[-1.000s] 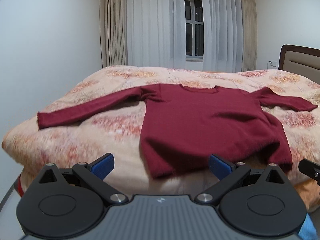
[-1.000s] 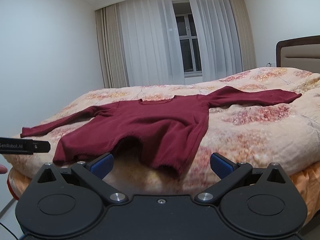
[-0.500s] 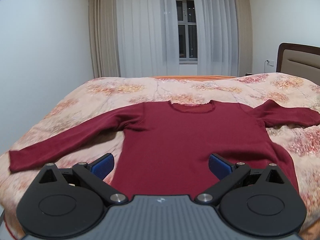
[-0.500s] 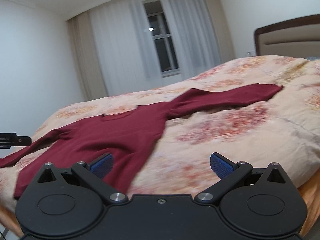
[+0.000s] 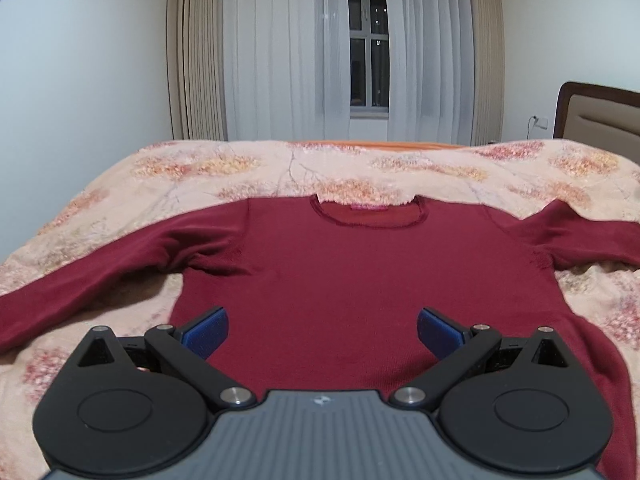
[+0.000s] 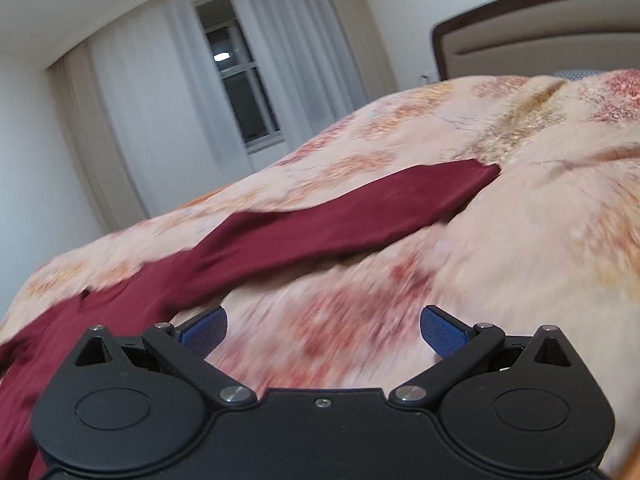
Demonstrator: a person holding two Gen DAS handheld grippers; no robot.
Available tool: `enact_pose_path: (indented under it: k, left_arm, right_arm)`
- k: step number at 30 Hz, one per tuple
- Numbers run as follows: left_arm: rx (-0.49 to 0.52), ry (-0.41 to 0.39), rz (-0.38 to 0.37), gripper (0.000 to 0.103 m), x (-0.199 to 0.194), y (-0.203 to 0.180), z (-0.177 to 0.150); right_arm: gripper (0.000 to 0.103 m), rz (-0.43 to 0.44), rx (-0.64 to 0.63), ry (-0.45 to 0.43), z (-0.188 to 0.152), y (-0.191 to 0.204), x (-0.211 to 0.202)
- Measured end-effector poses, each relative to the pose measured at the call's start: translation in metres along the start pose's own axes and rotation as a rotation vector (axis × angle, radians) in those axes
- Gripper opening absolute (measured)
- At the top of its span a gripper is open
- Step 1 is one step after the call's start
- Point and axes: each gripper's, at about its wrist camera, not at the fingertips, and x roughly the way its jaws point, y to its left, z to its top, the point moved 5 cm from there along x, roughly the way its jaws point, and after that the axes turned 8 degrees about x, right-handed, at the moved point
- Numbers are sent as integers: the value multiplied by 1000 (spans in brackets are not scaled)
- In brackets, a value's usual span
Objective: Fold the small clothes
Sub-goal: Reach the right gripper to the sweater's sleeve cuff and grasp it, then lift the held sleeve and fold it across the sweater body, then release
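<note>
Maroon sweater (image 5: pixel 340 276) is spread flat, front up, on the floral bedspread (image 5: pixel 180 176), sleeves stretched out to both sides. Left claw (image 5: pixel 322 330) is held released above the sweater's lower body, empty. Right claw (image 6: pixel 323 330) is splayed wide, empty, over bare bedspread beside one sleeve (image 6: pixel 340 220). Right view is motion-blurred; hem is hidden behind the left claw's housing.

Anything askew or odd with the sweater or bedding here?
Nothing stands out. The maroon sweater lies face up on the floral quilt, sleeves spread, with slight bunching under one armpit. Both grippers are open and empty.
</note>
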Motion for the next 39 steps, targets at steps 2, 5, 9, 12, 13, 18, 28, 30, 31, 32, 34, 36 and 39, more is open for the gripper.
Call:
enact_pose_path:
  k: [2,5,9,12,13,18,28,30,31,32,34,36,39]
  left_arm:
    - [2,14,-3,103,7,-1,-5]
    - [1,34,-4,103,13,-2,-13]
    - [-5,64,-7,103,20,-2,-20]
    - [-15,70,-12,103,21,0,-22]
    - [-17,71,-13,103,21,0,-22]
    - [-5,71,-15,103,20,-2,-23]
    - [-2,77,-11,103,18,-2,-13]
    - [-14,71,-14,103,17,1,-10]
    - [-19,70,-16,103,16,2,-9]
    - [-24,69,-17,103,15,3,-8]
    - [-33,63,-17,103,14,6,-6]
    - [-41,58,-16,103,12,9,-5]
    - [-55,54,-13,103,10,14,-5]
  right_arm:
    - [103,-19,33,9,19,-10,24]
    - [103,-54,88,22,43,-24,59]
    - [102,-118,173,6,69,-44,98]
    - [99,-178,219,-18,83,-57,118]
    - [97,-195,231,-21,87,-61,125]
    - [62,-332,292,-51,98,-82,146]
    - [6,-431,241,-90,99,-93,154]
    - [5,-417,235,-107,101,-89,150]
    - [5,-407,227,-118,103,-86,148]
    - [5,-395,213,-130,105,-81,146]
    - [5,-364,176,-159,112,-68,139]
    - [5,-326,140,-184,121,-51,132]
    - [5,-249,102,-196,134,-23,123]
